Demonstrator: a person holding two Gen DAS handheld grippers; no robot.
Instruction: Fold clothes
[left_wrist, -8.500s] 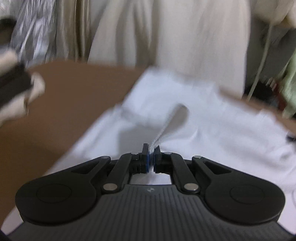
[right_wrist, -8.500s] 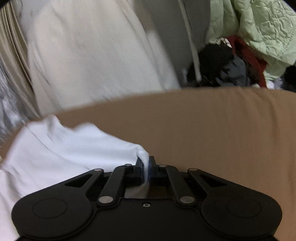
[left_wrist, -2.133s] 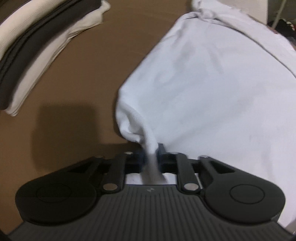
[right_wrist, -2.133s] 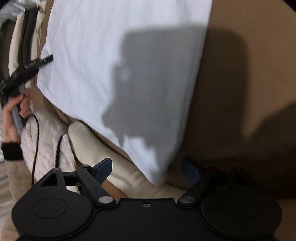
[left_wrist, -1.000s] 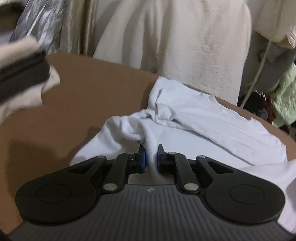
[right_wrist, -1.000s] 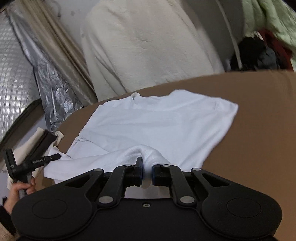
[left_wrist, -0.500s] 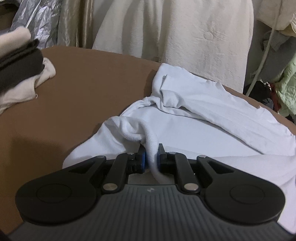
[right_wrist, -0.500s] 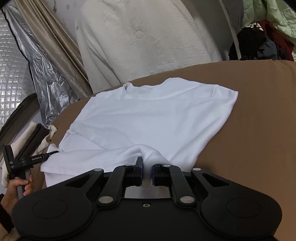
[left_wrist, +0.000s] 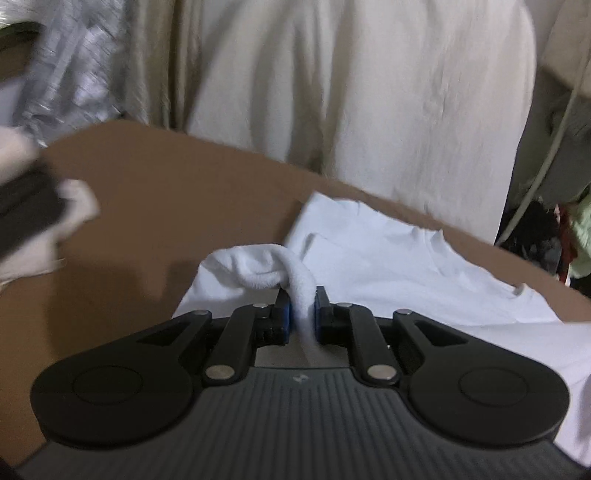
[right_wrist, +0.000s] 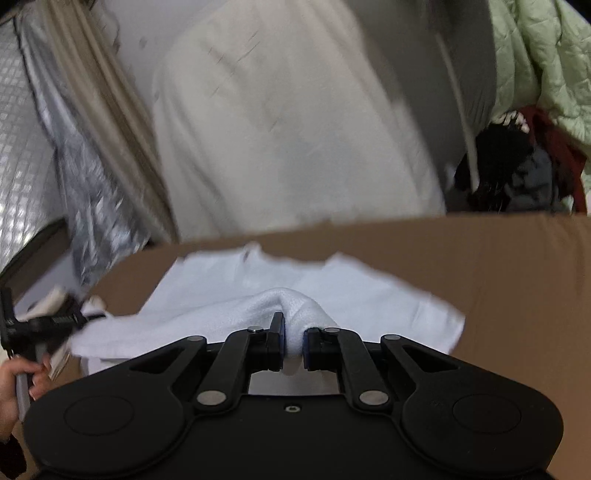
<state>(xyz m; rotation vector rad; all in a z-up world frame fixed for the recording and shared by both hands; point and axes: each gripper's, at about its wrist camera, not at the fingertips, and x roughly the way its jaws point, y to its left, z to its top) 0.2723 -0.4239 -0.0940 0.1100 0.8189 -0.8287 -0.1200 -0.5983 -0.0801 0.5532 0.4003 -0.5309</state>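
Observation:
A white T-shirt (left_wrist: 399, 266) lies on a brown table (left_wrist: 177, 192), its collar toward the far edge. My left gripper (left_wrist: 302, 308) is shut on a bunched fold of the shirt's near edge. In the right wrist view the same white T-shirt (right_wrist: 369, 295) spreads ahead, and my right gripper (right_wrist: 293, 338) is shut on another raised fold of it. The cloth between the two grips hangs lifted over the flat part. At the left edge of the right wrist view a hand (right_wrist: 22, 380) holds the other gripper.
A stack of folded cream and dark clothes (left_wrist: 29, 206) sits at the table's left. Beyond the far edge hang a cream garment (left_wrist: 351, 92), beige curtains (left_wrist: 155, 62) and silver foil (right_wrist: 22, 140). A green quilt (right_wrist: 535, 55) and dark clothes pile at the right.
Both grippers have carried the shirt's near edge forward toward the collar, so less flat shirt shows ahead. The views are tilted higher and blurred by motion.

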